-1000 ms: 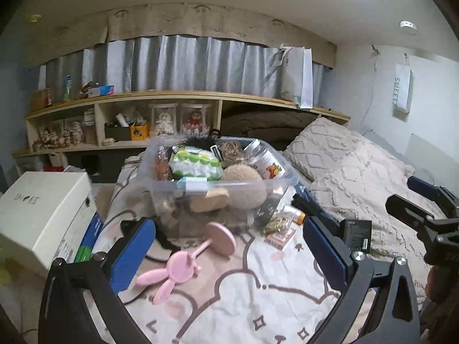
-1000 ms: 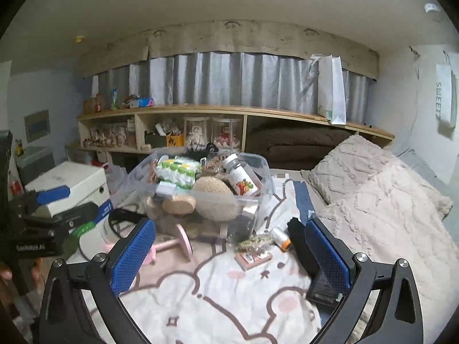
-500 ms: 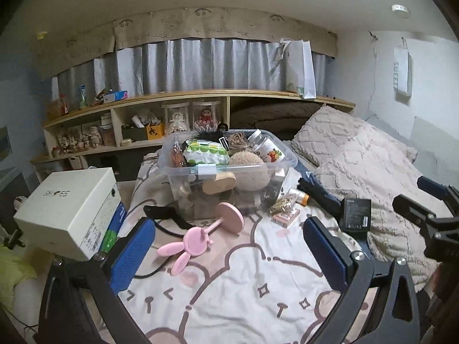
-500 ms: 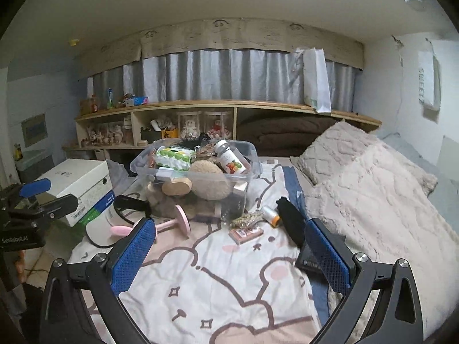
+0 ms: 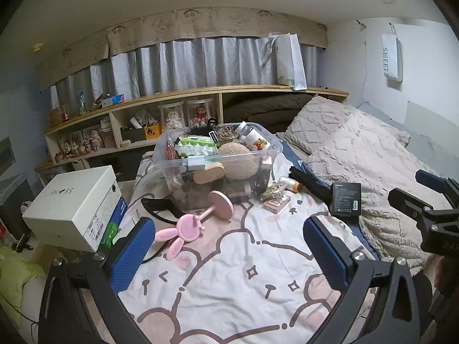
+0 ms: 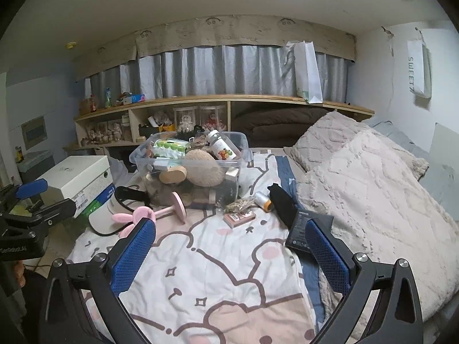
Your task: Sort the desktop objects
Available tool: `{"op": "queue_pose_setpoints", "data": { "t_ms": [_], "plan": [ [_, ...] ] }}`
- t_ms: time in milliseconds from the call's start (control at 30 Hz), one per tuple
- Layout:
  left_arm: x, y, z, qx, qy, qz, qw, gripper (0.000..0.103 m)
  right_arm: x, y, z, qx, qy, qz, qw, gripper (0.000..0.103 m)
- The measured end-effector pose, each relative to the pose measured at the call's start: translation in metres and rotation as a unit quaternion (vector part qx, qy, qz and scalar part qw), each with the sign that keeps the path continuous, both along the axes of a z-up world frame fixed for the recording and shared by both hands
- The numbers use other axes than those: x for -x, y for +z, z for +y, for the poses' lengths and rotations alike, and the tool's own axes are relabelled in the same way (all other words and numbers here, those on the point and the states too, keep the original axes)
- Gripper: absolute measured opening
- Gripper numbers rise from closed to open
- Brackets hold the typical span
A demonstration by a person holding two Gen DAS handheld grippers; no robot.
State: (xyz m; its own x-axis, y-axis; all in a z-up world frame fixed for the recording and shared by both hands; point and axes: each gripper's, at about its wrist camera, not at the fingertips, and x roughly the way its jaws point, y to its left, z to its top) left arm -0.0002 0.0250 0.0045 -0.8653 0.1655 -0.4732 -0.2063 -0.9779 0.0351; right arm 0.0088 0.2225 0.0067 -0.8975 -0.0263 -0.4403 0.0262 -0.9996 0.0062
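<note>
Desktop objects lie scattered on a cartoon-print bedsheet [image 5: 229, 272]: a pink bunny mirror [image 5: 195, 223], a card pack [image 6: 239, 218] and a black box [image 5: 345, 199], all near the full clear bin [image 5: 218, 166]. Left gripper [image 5: 229, 252] and right gripper [image 6: 229, 255] both hang spread wide, empty. Behind stand a wooden shelf [image 6: 223, 99] and grey curtains [image 5: 200, 63]. Since a second ago both cameras have pulled back from the bin. Only the right view shows a white visor cap [image 6: 106, 215].
</note>
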Motion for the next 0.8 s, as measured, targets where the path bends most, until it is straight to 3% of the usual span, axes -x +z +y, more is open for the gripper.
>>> {"op": "queue_pose_setpoints", "data": {
  "t_ms": [800],
  "plan": [
    [0.004, -0.014, -0.006, -0.014, 0.016, -0.025, 0.9994, 0.103, 0.002, -0.011, -0.006, -0.013, 0.000, -0.026, 1.000, 0.103]
  ]
}}
